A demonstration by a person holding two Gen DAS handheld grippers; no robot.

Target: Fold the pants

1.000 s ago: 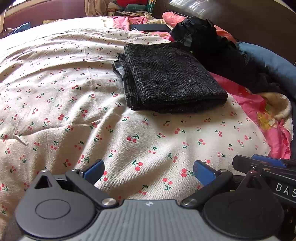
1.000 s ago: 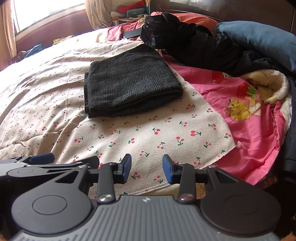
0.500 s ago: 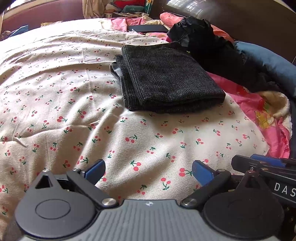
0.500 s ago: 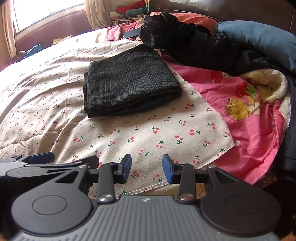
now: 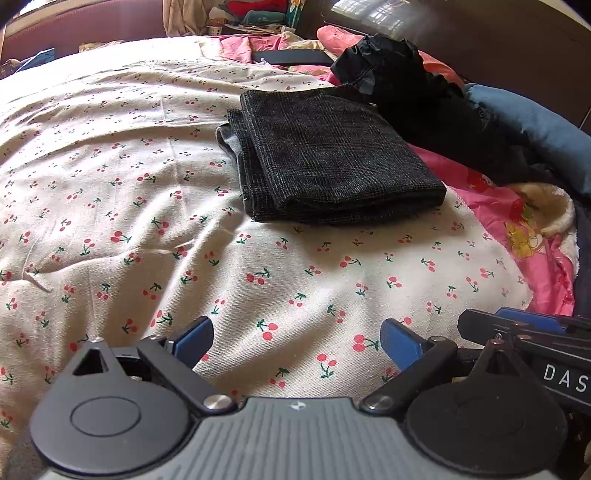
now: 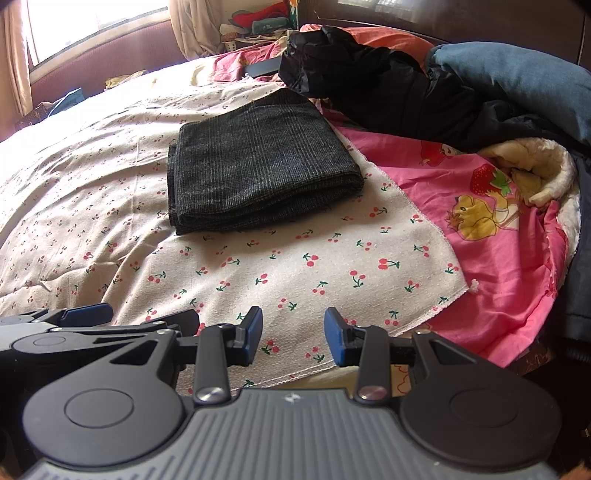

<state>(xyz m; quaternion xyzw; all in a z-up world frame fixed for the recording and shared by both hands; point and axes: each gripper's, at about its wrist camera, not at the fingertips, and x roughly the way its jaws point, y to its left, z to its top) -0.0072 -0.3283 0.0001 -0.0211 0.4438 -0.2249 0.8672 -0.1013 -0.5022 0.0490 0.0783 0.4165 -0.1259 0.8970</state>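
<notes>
since the cherry-print sheet (image 5: 110,206) bears the pants (image 6: 258,166) as a squared, layered bundle near the pink blanket (image 6: 498,236), folding is judged complete. left gripper (image 5: 297,338) stands wide apart, empty, well short of the bundle. right gripper (image 6: 293,334) stands partly apart, empty. next move, if any: press flat or lift away.

Bed covered by cream cherry-print cotton sheet (image 6: 295,266); bright daylit window (image 6: 92,22) with beige curtain (image 6: 184,26) beyond; dark wooden headboard (image 6: 461,22) at far right.
</notes>
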